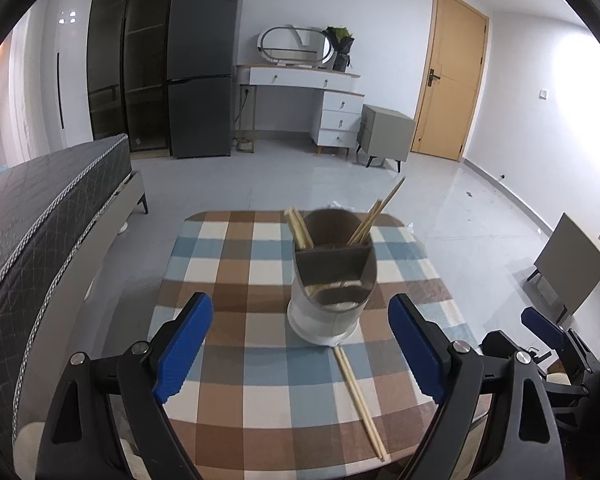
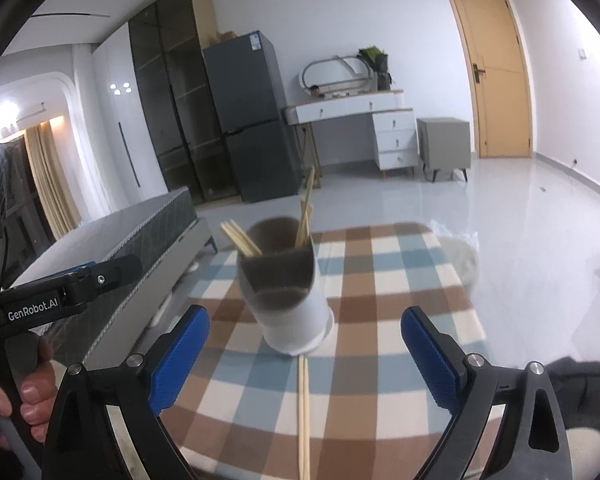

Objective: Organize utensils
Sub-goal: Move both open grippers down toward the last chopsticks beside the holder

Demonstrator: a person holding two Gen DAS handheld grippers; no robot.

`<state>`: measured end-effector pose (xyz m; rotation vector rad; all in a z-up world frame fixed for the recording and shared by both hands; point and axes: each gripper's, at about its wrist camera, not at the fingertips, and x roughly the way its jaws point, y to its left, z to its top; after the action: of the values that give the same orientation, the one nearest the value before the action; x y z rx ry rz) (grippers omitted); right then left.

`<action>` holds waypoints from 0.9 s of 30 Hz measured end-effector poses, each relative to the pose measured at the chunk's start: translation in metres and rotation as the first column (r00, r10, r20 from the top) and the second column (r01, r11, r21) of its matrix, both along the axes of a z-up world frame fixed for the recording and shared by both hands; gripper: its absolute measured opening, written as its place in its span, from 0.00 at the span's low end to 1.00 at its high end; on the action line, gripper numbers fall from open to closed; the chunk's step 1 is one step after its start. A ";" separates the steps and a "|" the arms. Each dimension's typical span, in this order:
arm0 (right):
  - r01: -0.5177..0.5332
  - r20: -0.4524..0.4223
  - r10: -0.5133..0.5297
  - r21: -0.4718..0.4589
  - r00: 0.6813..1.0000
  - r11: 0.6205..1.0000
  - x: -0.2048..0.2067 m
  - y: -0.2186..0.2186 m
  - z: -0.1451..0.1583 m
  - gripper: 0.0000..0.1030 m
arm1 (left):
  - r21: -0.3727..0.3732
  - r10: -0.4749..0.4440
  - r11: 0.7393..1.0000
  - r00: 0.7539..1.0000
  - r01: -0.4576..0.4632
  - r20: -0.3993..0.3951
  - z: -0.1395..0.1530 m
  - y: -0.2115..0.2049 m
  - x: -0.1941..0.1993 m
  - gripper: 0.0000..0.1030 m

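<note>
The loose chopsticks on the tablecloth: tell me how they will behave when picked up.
The loose chopsticks look like thin straight wood, so probably stiff and very light. Being round-looking and narrow, they may roll or slip apart on the checked tablecloth if nudged. They lie flat with one end against the holder, so getting under them could be fiddly.
</note>
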<state>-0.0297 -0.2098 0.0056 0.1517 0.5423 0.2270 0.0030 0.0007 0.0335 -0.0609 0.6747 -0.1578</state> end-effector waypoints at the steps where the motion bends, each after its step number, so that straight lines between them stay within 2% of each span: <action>1: -0.003 -0.012 0.003 0.000 1.000 1.000 0.000 0.000 -0.004 0.95 | 0.001 0.004 1.000 1.000 -0.004 0.000 -0.004 0.000 -0.001 0.84; 3: -0.008 -0.035 0.008 -0.003 0.999 1.000 0.000 0.001 -0.011 0.95 | 0.002 0.014 1.000 1.000 -0.014 0.000 -0.012 0.001 -0.004 0.84; 8: 0.003 -0.097 -0.006 -0.031 0.995 1.000 0.003 0.003 -0.027 0.95 | 0.002 0.031 1.000 0.998 -0.031 -0.055 -0.045 0.000 -0.003 0.84; 12: 0.025 -0.162 -0.032 -0.044 0.986 0.999 0.008 0.003 -0.043 0.95 | 0.063 0.020 0.998 0.997 -0.016 -0.070 -0.072 -0.003 -0.001 0.84; 14: 0.028 -0.189 -0.035 -0.040 0.981 0.999 0.011 0.003 -0.048 0.95 | 0.098 0.045 0.995 0.991 -0.032 -0.130 -0.086 -0.002 0.008 0.84; 17: 0.031 -0.212 -0.040 -0.047 0.976 0.998 0.015 0.003 -0.053 0.95 | 0.031 0.047 0.999 0.982 -0.042 -0.182 -0.091 0.005 0.017 0.84; 20: 0.027 -0.244 -0.037 -0.044 0.969 0.999 0.022 0.005 -0.060 0.95 | 0.029 0.057 0.998 0.977 -0.052 -0.207 -0.093 0.006 0.020 0.84; 27: 0.001 -0.330 -0.027 -0.081 0.944 0.997 0.040 0.013 -0.083 0.94 | -0.053 0.049 0.996 0.951 -0.068 -0.305 -0.104 0.013 0.030 0.84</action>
<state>0.0100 -0.1966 -0.0775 0.1164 0.8843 0.1659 0.0329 0.0136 -0.0708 -0.1677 0.9750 -0.1134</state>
